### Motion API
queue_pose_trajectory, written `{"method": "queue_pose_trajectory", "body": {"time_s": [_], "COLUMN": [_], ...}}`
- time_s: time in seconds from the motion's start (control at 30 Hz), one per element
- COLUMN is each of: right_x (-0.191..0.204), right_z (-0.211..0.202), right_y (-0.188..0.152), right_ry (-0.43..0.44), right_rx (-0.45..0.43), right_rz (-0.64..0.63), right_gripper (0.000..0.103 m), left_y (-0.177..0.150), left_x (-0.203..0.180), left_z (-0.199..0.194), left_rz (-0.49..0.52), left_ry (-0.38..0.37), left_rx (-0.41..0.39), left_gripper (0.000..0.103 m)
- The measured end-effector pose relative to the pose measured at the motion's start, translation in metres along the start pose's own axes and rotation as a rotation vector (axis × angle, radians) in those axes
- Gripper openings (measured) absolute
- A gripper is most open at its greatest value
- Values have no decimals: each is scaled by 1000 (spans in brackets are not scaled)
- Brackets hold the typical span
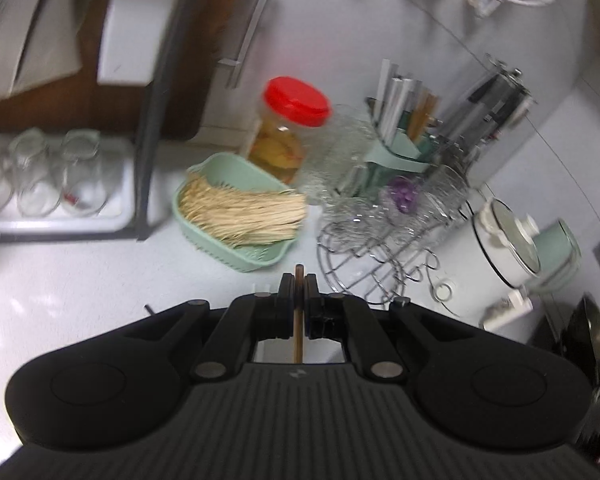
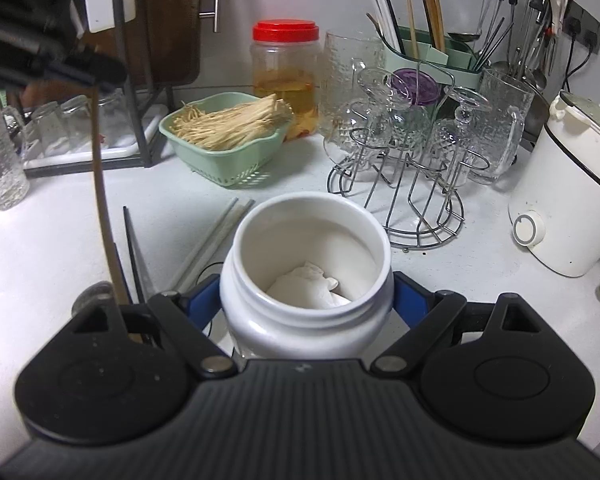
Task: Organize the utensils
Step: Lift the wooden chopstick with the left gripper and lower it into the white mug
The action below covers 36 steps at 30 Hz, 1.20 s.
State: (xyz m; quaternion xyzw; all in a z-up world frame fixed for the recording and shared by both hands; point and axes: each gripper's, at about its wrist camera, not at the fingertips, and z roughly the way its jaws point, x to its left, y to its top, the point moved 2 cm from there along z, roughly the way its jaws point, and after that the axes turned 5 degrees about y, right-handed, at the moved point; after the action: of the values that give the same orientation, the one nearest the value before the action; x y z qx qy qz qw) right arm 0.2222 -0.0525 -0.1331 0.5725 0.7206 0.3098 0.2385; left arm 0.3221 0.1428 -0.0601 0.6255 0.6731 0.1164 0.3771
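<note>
Left tongs (image 1: 299, 280) clamped on brown chopstick (image 2: 102, 200), hanging near-vertical, left of the white jar (image 2: 306, 264). Right tongs (image 2: 306, 304) clamped on jar, mouth up on bench (image 2: 480, 272). We move the chopstick right, tip down.

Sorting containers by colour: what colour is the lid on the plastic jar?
Red lid, clearest in the right wrist view.

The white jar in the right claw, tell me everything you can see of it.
The white jar is a squat, glossy, plastic-looking container with a wide round mouth, a thick rim, a threaded neck and no lid. It stands upright on the white counter, its shoulders clamped between the blue pads of the right claw. Inside, at the bottom, lies something white and crumpled. Pale chopsticks lie on the counter just left of it.
</note>
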Motion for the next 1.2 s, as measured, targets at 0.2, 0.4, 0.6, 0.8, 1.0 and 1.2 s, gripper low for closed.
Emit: {"method": "queue_pose_trajectory", "body": {"time_s": [0.2,0.4,0.6,0.8,1.0,1.2], "right_x": [-1,-2,-3,-2,-3,-3], "right_z": [0,-1,-1,-2,-1,-1], "right_y": [1,0,0,0,1,1], "right_ry": [11,25,35,40,39,39], "right_rx": [7,13,17,9,12,11], "right_rz": [-8,-23,-30,-33,-31,-30], "right_gripper": [91,91,91,91,91,91], "left_y": [12,28,45,63,74,74], "left_x": [-22,-42,-56,-75,-92,-105], "left_z": [-27,-52,-68,-85,-95,-82], "left_rz": [54,80,86,121,144,168], "left_ry": [-23,-43,-68,-96,-117,-136], "left_rx": [-34,-86,-127,-177,-205,-181], "left_gripper": [5,5,5,5,5,5]}}
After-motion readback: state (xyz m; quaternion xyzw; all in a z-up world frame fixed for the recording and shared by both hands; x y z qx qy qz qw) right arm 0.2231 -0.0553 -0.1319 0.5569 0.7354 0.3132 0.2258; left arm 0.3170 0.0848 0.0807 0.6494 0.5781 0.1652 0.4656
